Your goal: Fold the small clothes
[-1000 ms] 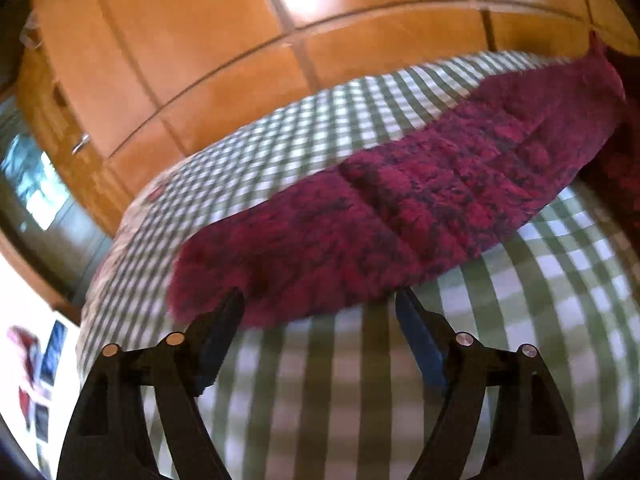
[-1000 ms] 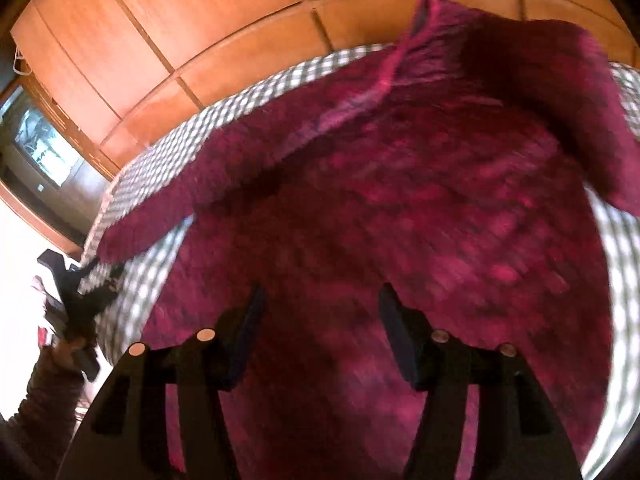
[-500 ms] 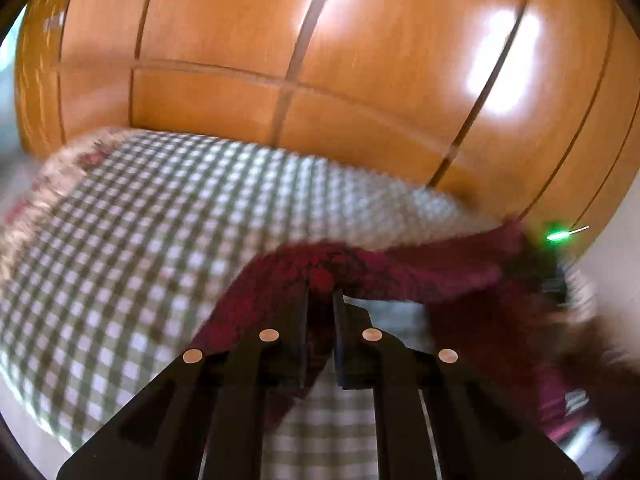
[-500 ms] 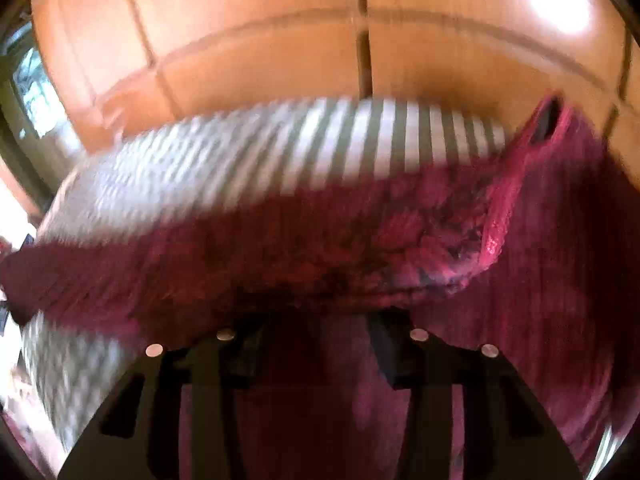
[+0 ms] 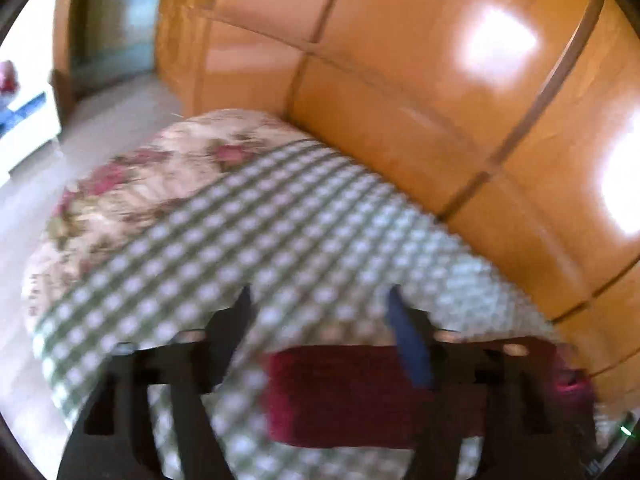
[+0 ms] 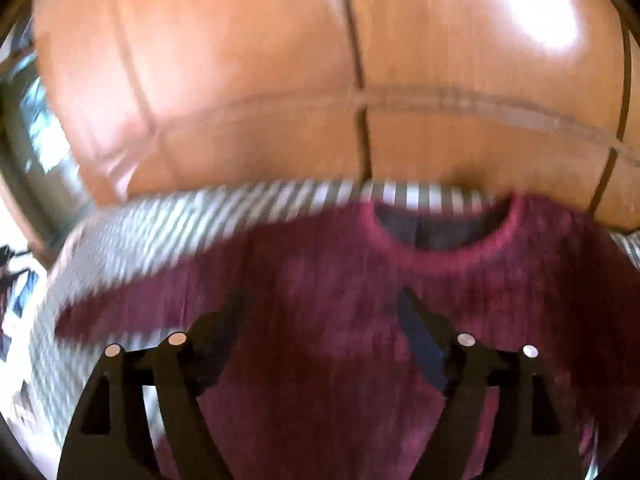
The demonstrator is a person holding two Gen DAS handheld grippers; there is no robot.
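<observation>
A dark red knitted sweater (image 6: 360,320) lies flat on the green-and-white checked cloth (image 6: 180,216), its round neck opening (image 6: 436,228) toward the wooden panels. My right gripper (image 6: 320,300) hovers over the sweater's body, its jaws opening wide with nothing pinched between them. In the left wrist view a folded red part of the sweater (image 5: 336,392) lies low in the picture, under and behind my left gripper (image 5: 320,300). Its jaws are opening too and hold nothing; checked cloth (image 5: 280,208) shows between them. Both views are blurred.
Glossy orange wooden panels (image 5: 440,80) rise right behind the bed. A floral bedspread (image 5: 132,184) covers the bed's left end, with pale floor (image 5: 100,120) and a doorway beyond it. Wood panels (image 6: 280,80) fill the upper half of the right wrist view.
The left gripper shut on the sleeve, carried it across the sweater, then let go and swung away. The right gripper narrowed, then opened wide, and now faces the neck opening.
</observation>
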